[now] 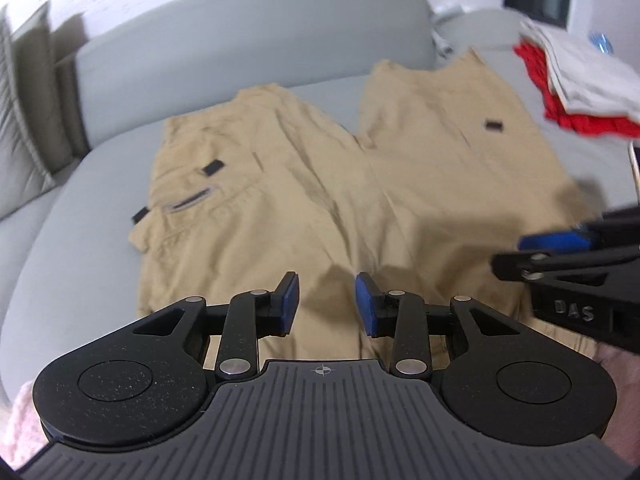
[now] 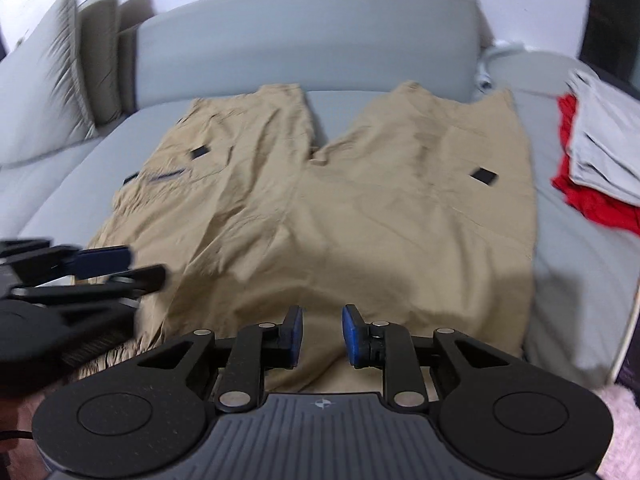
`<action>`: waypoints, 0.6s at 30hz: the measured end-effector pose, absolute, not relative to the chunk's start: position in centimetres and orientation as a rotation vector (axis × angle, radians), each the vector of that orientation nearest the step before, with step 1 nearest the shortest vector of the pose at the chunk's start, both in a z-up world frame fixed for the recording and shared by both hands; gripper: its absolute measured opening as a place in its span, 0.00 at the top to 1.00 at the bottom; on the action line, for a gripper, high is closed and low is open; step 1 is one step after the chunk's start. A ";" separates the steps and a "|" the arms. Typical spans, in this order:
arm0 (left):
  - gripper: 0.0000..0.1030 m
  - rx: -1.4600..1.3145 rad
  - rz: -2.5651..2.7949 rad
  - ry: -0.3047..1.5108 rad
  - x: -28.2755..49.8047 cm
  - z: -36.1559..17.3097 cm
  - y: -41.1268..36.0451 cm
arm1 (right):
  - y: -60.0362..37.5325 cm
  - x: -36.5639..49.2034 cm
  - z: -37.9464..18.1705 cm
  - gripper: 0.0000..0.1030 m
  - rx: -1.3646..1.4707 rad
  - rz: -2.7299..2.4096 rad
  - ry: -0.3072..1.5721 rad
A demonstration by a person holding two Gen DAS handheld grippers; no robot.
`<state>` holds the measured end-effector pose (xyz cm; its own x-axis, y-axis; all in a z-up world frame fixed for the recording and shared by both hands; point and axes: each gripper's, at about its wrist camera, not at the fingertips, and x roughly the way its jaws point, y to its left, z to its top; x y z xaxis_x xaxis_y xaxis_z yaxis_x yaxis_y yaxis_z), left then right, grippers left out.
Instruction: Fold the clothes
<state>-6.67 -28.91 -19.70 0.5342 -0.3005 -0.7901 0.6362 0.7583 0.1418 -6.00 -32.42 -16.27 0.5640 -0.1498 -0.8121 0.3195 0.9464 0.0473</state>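
Khaki cargo shorts (image 1: 320, 184) (image 2: 340, 208) lie flat on the grey sofa seat (image 1: 100, 184) (image 2: 72, 168), waistband near me and both legs pointing to the backrest. My left gripper (image 1: 327, 300) hovers over the waistband middle, its blue pads apart with only the cloth below showing in the gap. My right gripper (image 2: 323, 332) hangs over the waistband further right, jaws narrowly apart and nothing between them. Each gripper shows in the other's view: the right gripper (image 1: 528, 254) at the right edge, the left gripper (image 2: 132, 268) at the left edge, blurred.
A pile of folded clothes, a white piece (image 1: 576, 76) (image 2: 600, 144) on a red one (image 1: 580, 120) (image 2: 592, 200), lies on the seat at the right. Grey cushions (image 1: 24, 120) (image 2: 44, 92) lean at the left. The sofa backrest (image 2: 304, 36) rises behind. A pink rug (image 2: 624, 420) lies below.
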 end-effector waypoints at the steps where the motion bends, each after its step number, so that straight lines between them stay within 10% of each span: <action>1: 0.63 0.457 -0.580 0.857 -6.3 -20.2 -28.9 | -32.3 -5.9 -17.0 0.78 0.183 -0.277 0.957; 18: 0.57 0.380 -0.576 0.847 -8.8 -17.7 -24.4 | -35.4 -10.0 -17.0 0.73 0.343 -0.428 0.956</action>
<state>-8.85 -24.43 -17.68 0.5259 -0.3227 -0.7869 0.6134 0.7848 0.0881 -10.02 -35.40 -16.98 0.5049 -0.1985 -0.8400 0.4946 0.8641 0.0931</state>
